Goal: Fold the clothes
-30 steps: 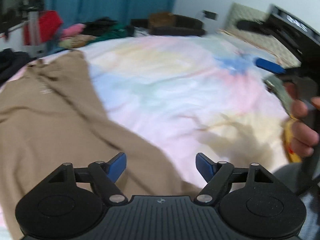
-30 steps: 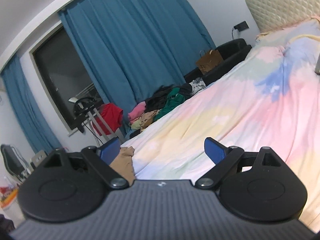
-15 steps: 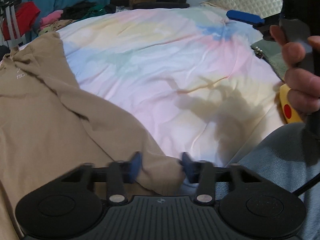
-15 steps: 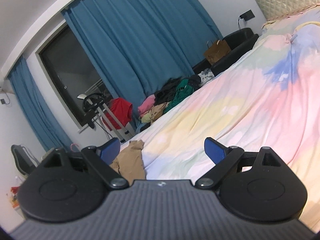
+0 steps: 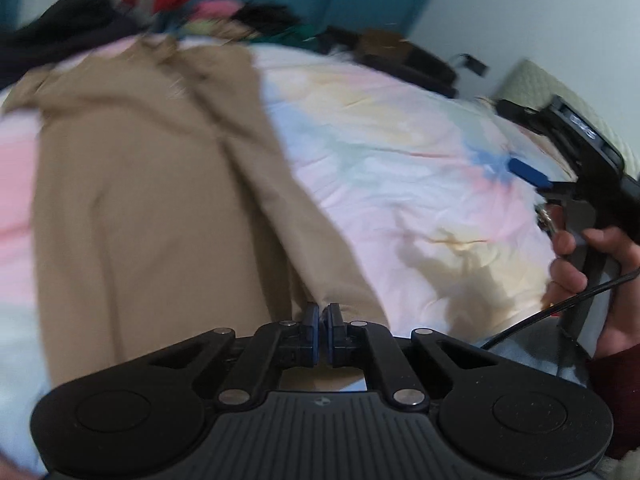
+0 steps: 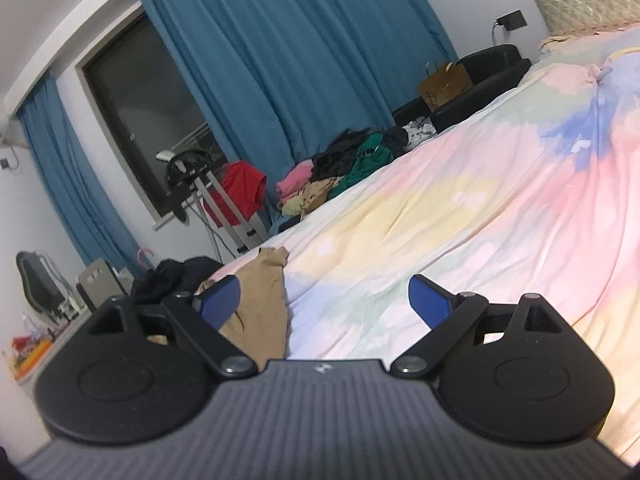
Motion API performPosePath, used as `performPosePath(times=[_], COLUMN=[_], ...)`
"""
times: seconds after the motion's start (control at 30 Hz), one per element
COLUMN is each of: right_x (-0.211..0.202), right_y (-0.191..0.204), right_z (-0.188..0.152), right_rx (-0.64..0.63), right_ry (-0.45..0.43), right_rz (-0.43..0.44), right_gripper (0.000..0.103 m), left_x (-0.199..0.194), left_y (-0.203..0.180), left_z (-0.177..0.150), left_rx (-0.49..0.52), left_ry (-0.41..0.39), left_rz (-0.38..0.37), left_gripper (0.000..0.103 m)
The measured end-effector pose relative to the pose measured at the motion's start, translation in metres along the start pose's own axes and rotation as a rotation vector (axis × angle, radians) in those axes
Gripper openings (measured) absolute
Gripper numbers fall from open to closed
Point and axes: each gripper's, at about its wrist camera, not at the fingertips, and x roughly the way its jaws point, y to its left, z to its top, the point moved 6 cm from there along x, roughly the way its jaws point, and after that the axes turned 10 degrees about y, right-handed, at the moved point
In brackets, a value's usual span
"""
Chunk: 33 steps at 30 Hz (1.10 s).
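The tan garment (image 5: 160, 208) lies spread on the bed (image 5: 400, 168). The left hand-held gripper (image 5: 320, 316) is clamped on its near edge; the right hand-held gripper (image 6: 324, 300) hangs wide open, empty. Next, probably, carry that edge across the garment.

The tan garment (image 5: 160, 208) is soft matt cloth, lightly creased. The bedsheet (image 5: 400, 168) is smooth pastel cotton-like fabric — finely wrinkled. Both tools — the left tool (image 5: 321, 316) and the right tool (image 6: 322, 300) — are matt black plastic with ribbed housings, silvery metal rivets and blue rubbery-looking pads. The curtains (image 6: 280, 60) are matt blue cloth.
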Motion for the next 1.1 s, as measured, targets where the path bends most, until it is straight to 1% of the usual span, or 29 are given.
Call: performPosePath(times=[0.1, 0.13, 0.23, 0.3, 0.33, 0.37, 0.43, 0.5, 0.53, 0.6, 0.63, 0.7, 0.73, 0.77, 0.8, 0.83, 0.87, 0.93, 0.97, 1.07, 1.1], right_x=[0.004, 0.005, 0.008, 0.009, 0.009, 0.009, 0.011, 0.015, 0.017, 0.018, 0.019, 0.019, 0.019, 0.019, 0.019, 0.019, 0.019, 0.019, 0.019, 0.02, 0.02], right_y=[0.007, 0.009, 0.018, 0.024, 0.026, 0.028, 0.031, 0.033, 0.035, 0.037, 0.038, 0.037, 0.037, 0.037, 0.036, 0.036, 0.037, 0.038, 0.038, 0.041, 0.043], right_z=[-0.003, -0.004, -0.009, -0.011, -0.011, -0.012, -0.014, -0.017, -0.018, -0.02, -0.021, -0.022, -0.022, -0.022, -0.022, -0.022, -0.022, -0.022, -0.023, -0.026, -0.027], right_rx=[-0.036, -0.048, -0.087, -0.113, -0.124, -0.133, -0.141, -0.148, -0.151, -0.155, -0.158, -0.157, -0.155, -0.153, -0.152, -0.152, -0.152, -0.156, -0.159, -0.172, -0.178], right_ry=[0.019, 0.027, 0.048, 0.055, 0.058, 0.061, 0.07, 0.086, 0.095, 0.105, 0.109, 0.113, 0.115, 0.116, 0.117, 0.119, 0.12, 0.123, 0.125, 0.13, 0.132], right_rz=[-0.01, -0.012, -0.021, -0.024, -0.024, -0.023, -0.018, -0.014, -0.012, -0.01, -0.009, -0.007, -0.006, -0.005, -0.004, -0.002, 0.0, 0.005, 0.007, 0.014, 0.016], right_gripper=[0.092, 0.092, 0.092, 0.092, 0.092, 0.092, 0.092, 0.092, 0.092, 0.092, 0.092, 0.092, 0.092, 0.092, 0.092, 0.092, 0.092, 0.092, 0.092, 0.092, 0.092], left_x=[0.006, 0.009, 0.014, 0.011, 0.01, 0.007, 0.003, 0.001, 0.003, 0.012, 0.017, 0.029, 0.034, 0.036, 0.037, 0.036, 0.032, 0.024, 0.025, 0.034, 0.035], left_y=[0.019, 0.024, 0.031, 0.034, 0.035, 0.037, 0.04, 0.042, 0.043, 0.047, 0.05, 0.055, 0.055, 0.054, 0.052, 0.048, 0.045, 0.038, 0.038, 0.042, 0.041], left_z=[-0.009, -0.011, -0.016, -0.017, -0.017, -0.017, -0.015, -0.009, -0.007, -0.001, 0.0, 0.0, 0.0, -0.001, -0.001, -0.002, -0.002, -0.005, -0.009, -0.02, -0.019], left_rx=[-0.022, -0.031, -0.06, -0.072, -0.078, -0.088, -0.119, -0.14, -0.149, -0.184, -0.204, -0.25, -0.263, -0.265, -0.254, -0.224, -0.187, -0.111, -0.1, -0.118, -0.112], left_ry=[0.043, 0.061, 0.1, 0.098, 0.094, 0.087, 0.053, 0.023, 0.019, 0.022, 0.031, 0.077, 0.094, 0.1, 0.105, 0.101, 0.084, 0.044, 0.041, 0.066, 0.059], left_rz=[0.064, 0.075, 0.048, 0.024, 0.012, -0.007, -0.061, -0.107, -0.118, -0.13, -0.142, -0.199, -0.225, -0.243, -0.252, -0.244, -0.214, -0.118, -0.074, -0.019, -0.009], left_gripper=[0.004, 0.004, 0.005, 0.013, 0.021, 0.032, 0.042, 0.045, 0.049, 0.05, 0.049, 0.047, 0.042, 0.024, 0.013, 0.003, 0.003, 0.003, 0.002, 0.003, 0.003])
